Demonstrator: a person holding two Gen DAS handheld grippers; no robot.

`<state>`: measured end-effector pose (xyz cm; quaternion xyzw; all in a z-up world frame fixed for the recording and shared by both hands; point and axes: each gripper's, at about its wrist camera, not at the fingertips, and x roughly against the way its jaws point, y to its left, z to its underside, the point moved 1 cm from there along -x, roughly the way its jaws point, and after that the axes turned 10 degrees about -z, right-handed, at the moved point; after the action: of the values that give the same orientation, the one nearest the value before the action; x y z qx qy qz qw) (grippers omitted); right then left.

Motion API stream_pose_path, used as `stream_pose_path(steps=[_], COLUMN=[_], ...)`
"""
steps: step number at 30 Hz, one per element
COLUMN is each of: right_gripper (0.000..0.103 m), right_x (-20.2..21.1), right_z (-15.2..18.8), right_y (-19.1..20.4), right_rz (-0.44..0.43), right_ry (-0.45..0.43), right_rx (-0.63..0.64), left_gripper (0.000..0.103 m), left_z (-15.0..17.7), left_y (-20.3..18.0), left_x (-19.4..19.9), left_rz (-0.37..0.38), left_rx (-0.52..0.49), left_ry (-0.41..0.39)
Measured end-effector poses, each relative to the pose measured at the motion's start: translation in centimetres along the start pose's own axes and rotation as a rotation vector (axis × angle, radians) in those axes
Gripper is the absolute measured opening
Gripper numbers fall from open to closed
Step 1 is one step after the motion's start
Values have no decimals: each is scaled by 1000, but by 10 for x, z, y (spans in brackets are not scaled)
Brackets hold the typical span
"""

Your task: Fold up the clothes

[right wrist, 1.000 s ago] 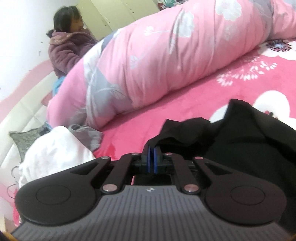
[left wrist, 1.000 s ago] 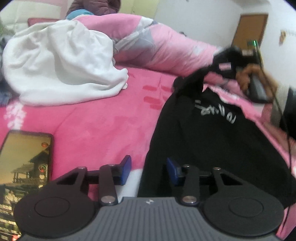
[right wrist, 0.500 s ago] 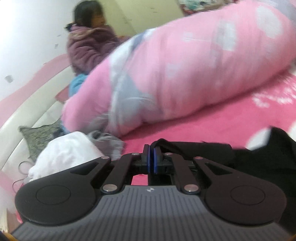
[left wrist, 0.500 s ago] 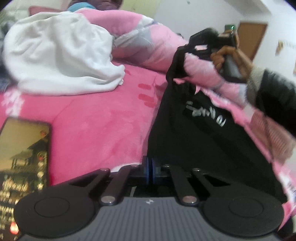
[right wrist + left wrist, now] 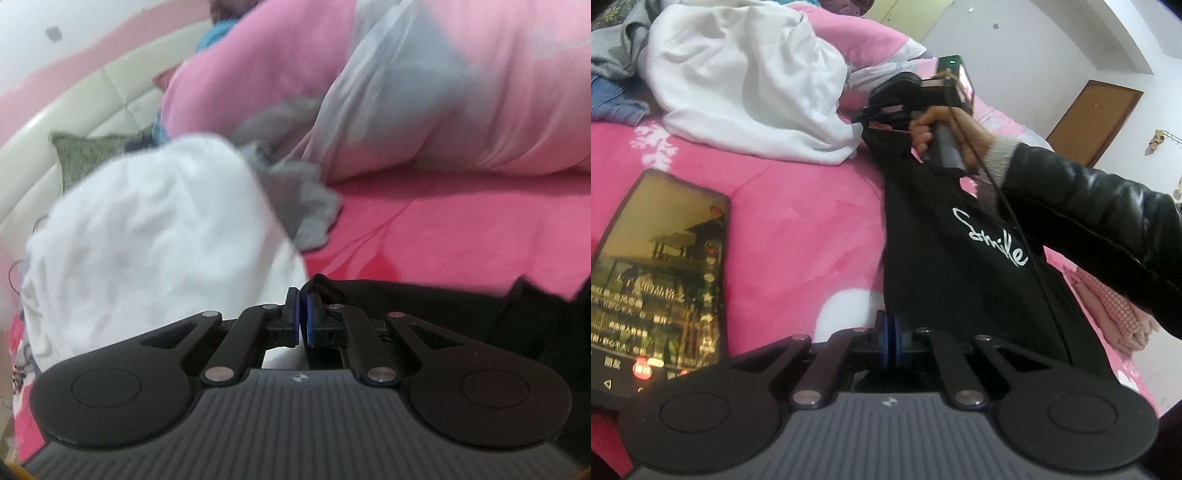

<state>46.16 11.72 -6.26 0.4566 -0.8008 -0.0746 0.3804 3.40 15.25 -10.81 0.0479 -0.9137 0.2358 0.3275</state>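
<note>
A black garment [image 5: 960,266] with white script lettering hangs stretched above the pink bed. My left gripper [image 5: 891,334] is shut on its near lower edge, blue pads pressed together on the cloth. My right gripper [image 5: 300,309] is shut on the garment's [image 5: 424,295] far corner. In the left wrist view that right gripper [image 5: 866,110] is held up by a hand [image 5: 945,129] in a black sleeve, beside the white pile.
A heap of white cloth [image 5: 746,74] lies at the back left, with grey clothing [image 5: 295,199] behind it. A lit phone [image 5: 661,273] lies on the pink bedspread [image 5: 805,229] at the left. A pink quilt [image 5: 443,92] runs along the back. Folded pink clothes [image 5: 1115,310] sit at the right.
My left gripper closed on the black garment's near edge. The right gripper carried the far corner leftward toward the white pile, drawing the garment taut.
</note>
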Motion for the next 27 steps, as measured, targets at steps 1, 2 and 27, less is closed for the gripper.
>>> stream_pose_path(steps=[1,2,27], right_gripper=[3,5,58], right_x=[-8,-14,359], right_z=[3,6,231], right_y=[1,0,69], right_rz=[6,16,-84], right_ry=[10,20,-116], right_rx=[-2,-10,134], left_gripper=[4,4,56], left_z=[0,-1,11], left_y=[1,3,-19], left_x=[-2,-4,29], left_rz=[1,2,-2], left_rx=[7,15,-168], left_ry=[9,17,40])
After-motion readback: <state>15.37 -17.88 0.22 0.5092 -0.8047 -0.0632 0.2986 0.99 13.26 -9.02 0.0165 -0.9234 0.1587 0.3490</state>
